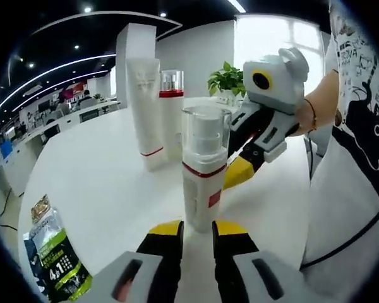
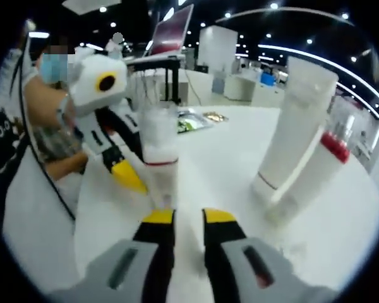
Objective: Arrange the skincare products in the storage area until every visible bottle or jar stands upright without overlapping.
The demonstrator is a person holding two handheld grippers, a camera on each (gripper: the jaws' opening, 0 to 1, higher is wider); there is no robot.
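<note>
At the centre of the left gripper view, a white pump bottle with a clear cap and red band stands upright on the round white table, just ahead of your left gripper, whose yellow-tipped jaws are drawn narrow with only a slim gap, the bottle's base right at the tips; whether they touch it cannot be told. Behind it, toward the upper left of the frame, a tall white tube stands upright beside a white bottle with a red collar, the two touching or nearly so. Your right gripper reaches in from the right, its yellow tip close beside the pump bottle. A green snack packet lies at lower left. In the right gripper view, your right gripper also shows narrow jaws, the pump bottle just ahead at centre left, your left gripper beside it, and the tube and red-collared bottle at right.
</note>
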